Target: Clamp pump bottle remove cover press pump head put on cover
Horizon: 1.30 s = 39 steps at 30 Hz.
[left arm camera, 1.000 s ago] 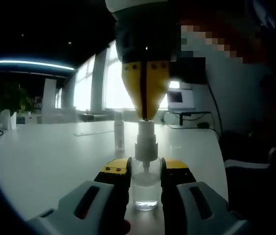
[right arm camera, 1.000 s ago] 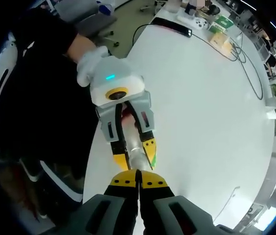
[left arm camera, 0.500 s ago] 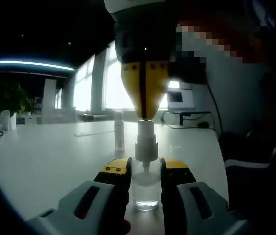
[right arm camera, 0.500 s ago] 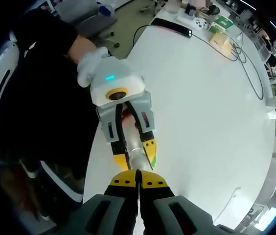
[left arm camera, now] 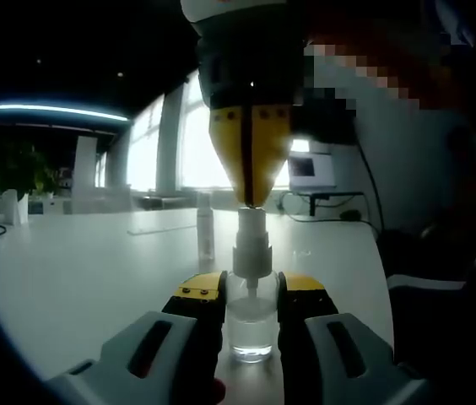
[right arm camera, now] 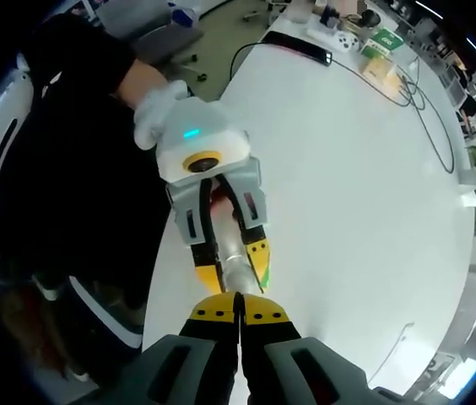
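— Bottle position first: where have you got it?

— Your pump bottle (left arm camera: 251,325) stands upright on the white table (left arm camera: 78,278), close to the near edge, clamped at its clear body between the yellow-tipped jaws of your left gripper (left arm camera: 251,295). Clear liquid sits in the lower part. In the right gripper view you look almost straight down on it, with the left gripper (right arm camera: 231,268) closed around the bottle (right arm camera: 236,274) from the far side.

— And your other hand?

— Your right gripper (left arm camera: 251,201) comes down from above in the left gripper view, its two yellow jaws pressed together with no gap, their tip resting on top of the white pump head (left arm camera: 252,221). In its own view, the right gripper (right arm camera: 239,308) shows the same closed jaws directly over the bottle.

— Any cover nearby?

— A slim clear cap (left arm camera: 206,226) stands upright on the table beyond the bottle, well apart from it.

— Anything you can read?

— No. A green box (right arm camera: 383,40) lies at the far end of the table beside a black cable (right arm camera: 365,76), but its printing is too small to make out. A monitor (left arm camera: 310,169) glows at the back; its screen is unreadable. A potted plant (left arm camera: 20,173) stands far off at one side.
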### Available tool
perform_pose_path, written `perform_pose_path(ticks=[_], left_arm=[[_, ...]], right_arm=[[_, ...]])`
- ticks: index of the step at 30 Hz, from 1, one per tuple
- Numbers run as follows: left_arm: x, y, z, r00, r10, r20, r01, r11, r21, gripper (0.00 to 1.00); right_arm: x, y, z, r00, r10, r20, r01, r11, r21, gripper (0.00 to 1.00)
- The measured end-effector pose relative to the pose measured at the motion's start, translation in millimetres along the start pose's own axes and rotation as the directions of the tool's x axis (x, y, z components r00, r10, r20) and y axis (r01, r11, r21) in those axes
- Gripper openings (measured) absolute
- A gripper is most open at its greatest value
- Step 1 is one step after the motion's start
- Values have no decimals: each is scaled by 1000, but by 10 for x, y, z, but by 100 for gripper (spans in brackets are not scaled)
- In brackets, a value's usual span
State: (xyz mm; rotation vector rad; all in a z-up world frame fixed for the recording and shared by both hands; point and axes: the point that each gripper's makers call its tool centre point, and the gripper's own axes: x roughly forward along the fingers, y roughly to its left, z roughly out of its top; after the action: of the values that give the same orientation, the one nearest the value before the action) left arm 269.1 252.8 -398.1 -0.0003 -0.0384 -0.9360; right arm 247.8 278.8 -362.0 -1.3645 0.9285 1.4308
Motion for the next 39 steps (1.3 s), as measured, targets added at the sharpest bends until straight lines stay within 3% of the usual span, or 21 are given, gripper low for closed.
perform_pose_path(ticks=[33, 39], left_arm=[[-6, 3, -5, 1000, 0, -1, 0, 1000, 0, 15], [-7, -2, -5, 1000, 0, 0, 0, 1000, 1, 15]], right_arm=[[69, 3, -1, 1000, 17, -14, -17, 1000, 23, 0], [16, 15, 8, 1000, -1, -17, 1, 1000, -5, 0]])
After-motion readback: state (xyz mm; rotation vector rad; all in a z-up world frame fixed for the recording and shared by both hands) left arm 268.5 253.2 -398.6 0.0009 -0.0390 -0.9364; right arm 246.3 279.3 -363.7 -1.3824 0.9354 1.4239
